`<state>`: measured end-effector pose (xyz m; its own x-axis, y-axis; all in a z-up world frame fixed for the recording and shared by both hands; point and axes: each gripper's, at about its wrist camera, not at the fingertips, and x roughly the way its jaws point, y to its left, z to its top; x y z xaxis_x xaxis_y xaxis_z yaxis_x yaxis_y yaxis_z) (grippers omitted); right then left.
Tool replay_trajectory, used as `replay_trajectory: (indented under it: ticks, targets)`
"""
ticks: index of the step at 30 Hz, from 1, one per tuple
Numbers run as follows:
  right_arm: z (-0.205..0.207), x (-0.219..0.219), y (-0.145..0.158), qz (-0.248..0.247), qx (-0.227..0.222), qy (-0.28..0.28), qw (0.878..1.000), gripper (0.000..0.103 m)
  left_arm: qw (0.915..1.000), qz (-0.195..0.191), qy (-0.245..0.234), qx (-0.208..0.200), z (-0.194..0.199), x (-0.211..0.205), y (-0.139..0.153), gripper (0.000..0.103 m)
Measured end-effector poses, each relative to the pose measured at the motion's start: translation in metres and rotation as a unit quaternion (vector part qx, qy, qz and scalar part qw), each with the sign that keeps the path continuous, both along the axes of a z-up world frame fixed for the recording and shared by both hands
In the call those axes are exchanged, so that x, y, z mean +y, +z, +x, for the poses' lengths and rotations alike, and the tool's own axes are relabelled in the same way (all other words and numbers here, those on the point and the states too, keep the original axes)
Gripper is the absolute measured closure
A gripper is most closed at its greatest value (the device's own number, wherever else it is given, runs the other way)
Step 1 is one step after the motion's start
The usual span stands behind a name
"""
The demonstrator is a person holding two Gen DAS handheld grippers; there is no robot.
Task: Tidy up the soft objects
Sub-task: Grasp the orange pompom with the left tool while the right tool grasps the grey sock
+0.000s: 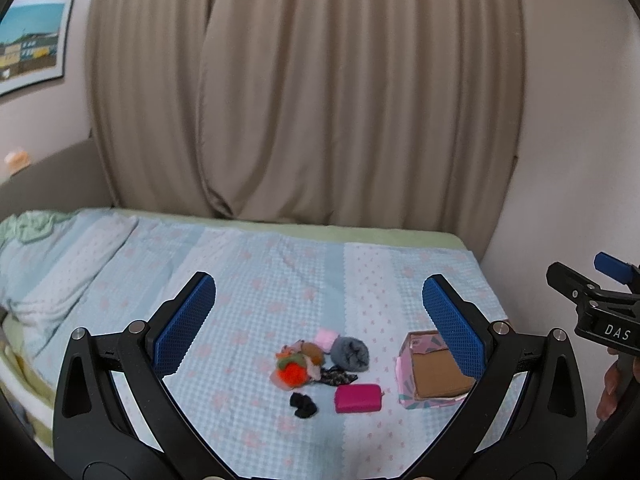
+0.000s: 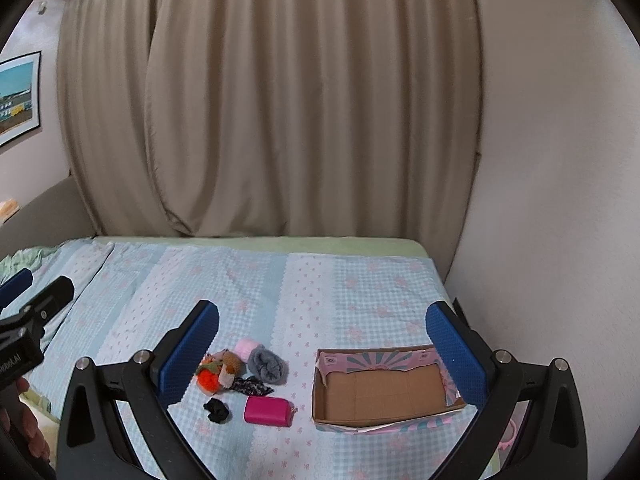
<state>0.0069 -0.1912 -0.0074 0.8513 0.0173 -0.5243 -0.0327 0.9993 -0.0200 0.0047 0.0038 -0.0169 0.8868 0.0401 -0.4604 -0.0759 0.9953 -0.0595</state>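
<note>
A small heap of soft things lies on the bed: an orange fuzzy piece [image 1: 291,373] [image 2: 208,379], a brown plush [image 1: 313,352] [image 2: 231,360], a pink roll [image 1: 326,337] [image 2: 245,347], a grey bundle [image 1: 350,353] [image 2: 267,365], a dark patterned cloth [image 1: 338,376] [image 2: 252,386], a black piece [image 1: 303,405] [image 2: 217,410] and a magenta pouch [image 1: 357,398] [image 2: 267,411]. An open, empty cardboard box [image 1: 438,372] [image 2: 384,394] sits to their right. My left gripper [image 1: 319,302] and right gripper [image 2: 322,330] are both open and empty, held well above the bed.
The bed has a light blue checked cover [image 1: 260,280] [image 2: 360,292]; a pillow [image 1: 60,264] lies at the left. Beige curtains [image 1: 304,100] hang behind it and a white wall [image 2: 552,200] bounds the right side. A framed picture [image 1: 32,40] hangs at the left.
</note>
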Motion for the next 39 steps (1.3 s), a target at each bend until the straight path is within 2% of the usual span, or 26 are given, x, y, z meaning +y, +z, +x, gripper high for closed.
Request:
replay_trajectory:
  ticks: [6, 9, 14, 17, 25, 30, 35, 39]
  targets:
    - [0.023, 0.010, -0.032, 0.005, 0.031, 0.055, 0.998, 0.000, 0.9993, -0.009, 0.014, 0.034, 0.003, 0.014, -0.034, 0.000]
    - [0.041, 0.019, -0.055, 0.009, 0.056, 0.059, 0.997, 0.000, 0.9977, -0.009, 0.004, 0.067, 0.014, 0.027, -0.061, 0.000]
    - [0.069, 0.041, -0.101, 0.022, 0.096, 0.052, 0.994, 0.000, 0.9914, -0.028, -0.039, 0.122, 0.051, 0.054, -0.119, 0.000]
    - [0.088, 0.058, -0.136, 0.023, 0.122, 0.043, 0.991, 0.000, 0.9880, -0.025, -0.066, 0.137, 0.073, 0.065, -0.157, 0.000]
    - [0.139, 0.088, -0.238, 0.020, 0.164, 0.022, 0.986, 0.000, 0.9716, 0.047, -0.156, 0.172, 0.129, 0.065, -0.281, 0.001]
    - [0.170, 0.102, -0.301, 0.019, 0.180, 0.003, 0.984, 0.000, 0.9576, 0.091, -0.206, 0.179, 0.157, 0.063, -0.352, 0.010]
    - [0.192, 0.111, -0.343, 0.012, 0.186, -0.005, 0.982, 0.000, 0.9465, 0.129, -0.237, 0.177, 0.174, 0.062, -0.394, 0.018]
    - [0.213, 0.113, -0.373, 0.009, 0.203, -0.010, 0.979, 0.007, 0.9367, 0.151, -0.262, 0.176, 0.187, 0.059, -0.422, 0.023]
